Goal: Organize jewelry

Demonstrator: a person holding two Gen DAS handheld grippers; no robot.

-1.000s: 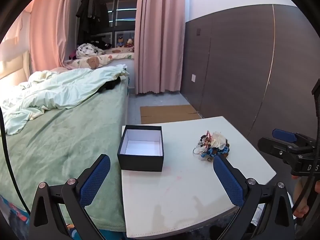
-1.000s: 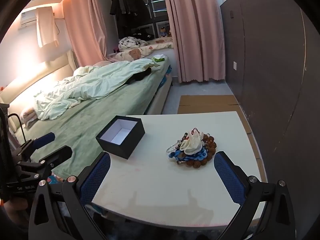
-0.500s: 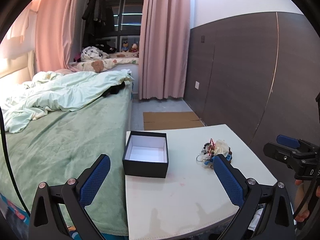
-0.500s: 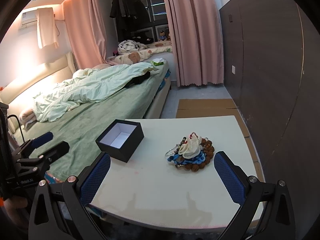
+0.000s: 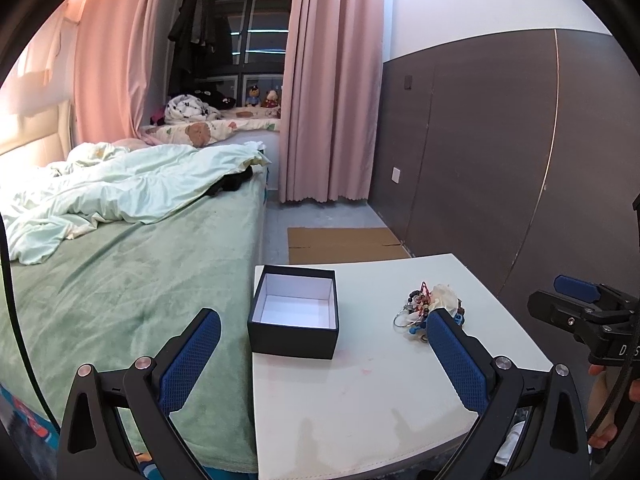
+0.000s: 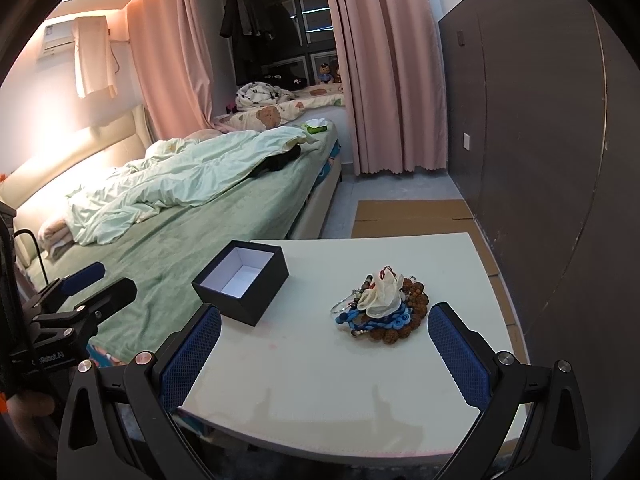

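A black box with a white inside [image 5: 294,318] [image 6: 242,282] stands open and empty on the left part of a small white table [image 5: 360,392] [image 6: 320,380]. To its right lies a heap of jewelry [image 5: 428,310] [image 6: 382,306]: brown bead strings, blue cord, a white piece, a metal ring. My left gripper [image 5: 320,356] is open, held back over the table's near edge facing the box. My right gripper [image 6: 324,354] is open too, short of the heap, with nothing between its fingers. Each gripper shows at the edge of the other's view.
A bed with a green cover and a pale quilt [image 5: 120,240] runs along the table's left side. A dark panelled wall [image 5: 500,160] stands close on the right. Flat cardboard [image 5: 340,244] lies on the floor beyond the table, before pink curtains [image 5: 328,100].
Both views have drawn back and tilted up a little, so the table, box and heap sit lower in the frames. Both grippers stayed open; nothing on the table moved.
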